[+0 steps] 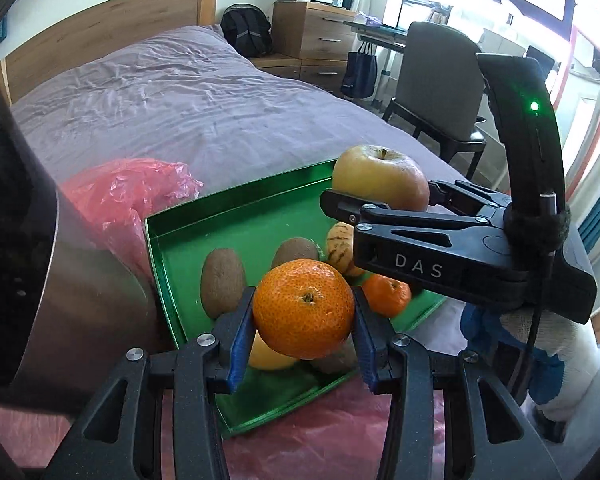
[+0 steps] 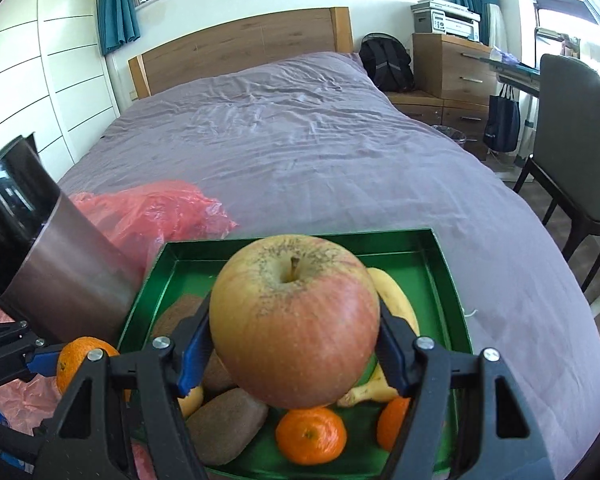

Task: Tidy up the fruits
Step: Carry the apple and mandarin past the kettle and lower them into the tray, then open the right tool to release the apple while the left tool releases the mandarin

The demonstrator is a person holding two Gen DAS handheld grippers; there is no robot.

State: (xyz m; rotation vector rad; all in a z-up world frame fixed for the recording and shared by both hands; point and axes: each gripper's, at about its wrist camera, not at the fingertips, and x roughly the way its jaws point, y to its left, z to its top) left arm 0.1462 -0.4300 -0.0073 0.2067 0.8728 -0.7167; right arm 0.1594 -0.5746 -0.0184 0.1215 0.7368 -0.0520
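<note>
While you hover above green tray [image 2: 456,300], left gripper [image 1: 303,320] clamps tangerine [image 1: 303,309], right gripper [image 2: 294,344] clamps apple [image 2: 294,320]; kiwis [image 1: 223,277] inside tray.

1. Tray [image 2: 446,264]: glossy green, inside and rim.
2. Apple [image 2: 296,320]: yellow-green crown with brown speckling round the stem, red-pink streaked flanks.
3. Mandarin [image 1: 304,308]: bright orange, pitted skin, dark green stem scar.
4. Kiwis [image 1: 223,276]: dull brown, fuzzy.
5. Banana [image 2: 396,300]: yellow.
6. Small striped fruit [image 1: 340,246]: pale cream with dark brown stripes.
7. Plastic bag [image 2: 160,216]: translucent pink-red.
8. Bedsheet [image 2: 300,140]: muted mauve-purple, plain.
9. Gripper pads [image 1: 242,344]: blue on black frames.
10. Glove [image 1: 548,360]: white knit, blue palm.
11. Curtains [image 2: 116,4]: teal.
12. Headboard [image 2: 240,48]: light wood grain.
</note>
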